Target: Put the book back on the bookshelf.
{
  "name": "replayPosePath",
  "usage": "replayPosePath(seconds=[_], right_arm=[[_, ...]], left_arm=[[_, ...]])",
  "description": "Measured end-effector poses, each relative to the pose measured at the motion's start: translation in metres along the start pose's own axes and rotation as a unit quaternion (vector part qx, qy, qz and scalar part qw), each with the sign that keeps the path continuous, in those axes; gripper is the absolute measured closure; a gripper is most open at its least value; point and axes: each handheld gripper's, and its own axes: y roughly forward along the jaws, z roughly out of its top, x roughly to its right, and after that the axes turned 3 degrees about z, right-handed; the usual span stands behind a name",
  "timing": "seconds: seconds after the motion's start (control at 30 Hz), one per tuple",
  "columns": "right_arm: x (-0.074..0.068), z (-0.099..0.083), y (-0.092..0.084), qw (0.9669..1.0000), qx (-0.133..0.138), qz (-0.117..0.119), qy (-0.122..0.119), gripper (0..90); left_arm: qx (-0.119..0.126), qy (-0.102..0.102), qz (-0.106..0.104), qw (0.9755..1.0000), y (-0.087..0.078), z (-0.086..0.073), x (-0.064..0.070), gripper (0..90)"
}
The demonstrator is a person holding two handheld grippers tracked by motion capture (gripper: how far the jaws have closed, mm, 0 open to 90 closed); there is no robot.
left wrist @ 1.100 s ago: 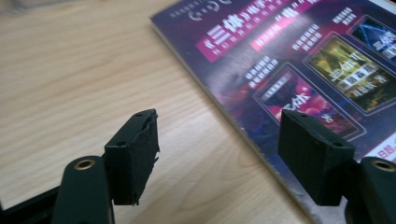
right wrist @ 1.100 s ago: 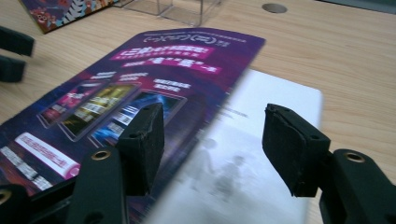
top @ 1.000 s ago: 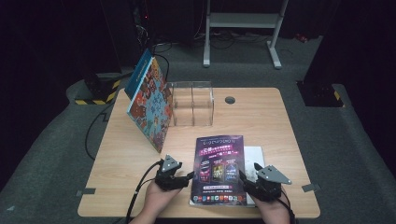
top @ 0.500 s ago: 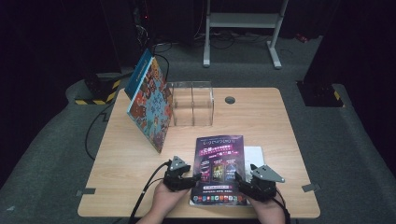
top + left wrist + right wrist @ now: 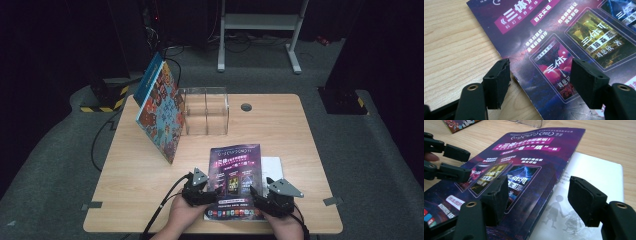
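Black fingers [image 5: 499,82], brass-ringed screw holes, trailing black cables.

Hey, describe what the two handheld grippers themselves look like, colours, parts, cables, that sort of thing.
Both are black. The left gripper and the right gripper each carry a grey three-cornered plate on top. Each has two blocky black jaws with chipped pads on arms with brass-coloured rivets. A black cable trails from the left one. The person's forearms show no sleeves.
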Motion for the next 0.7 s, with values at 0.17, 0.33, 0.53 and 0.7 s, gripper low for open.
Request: replayPosePath(seconds=[0.17,0.33,0.53,0.7], right_arm=[[-0.004,0.001,-0.001,1.0000,0.002,-0.001,0.001,32.9],[-0.007,0.002,-0.001,1.0000,0.003,0.003,0.004,33.0],[-0.008,0.003,-0.003,0.9999,0.007,0.003,0.008,33.0],[-0.010,0.004,-0.004,0.9999,0.008,0.005,0.005,33.1]], left_arm=[[-0.001,0.014,0.009,0.9999,0.001,0.000,0.002,31.9],[-0.004,0.026,0.015,0.9995,0.001,0.001,0.002,31.8],[-0.006,0.032,0.023,0.9992,-0.001,0.001,0.000,31.8],[-0.007,0.011,0.019,0.9997,-0.003,-0.002,-0.007,31.3]])
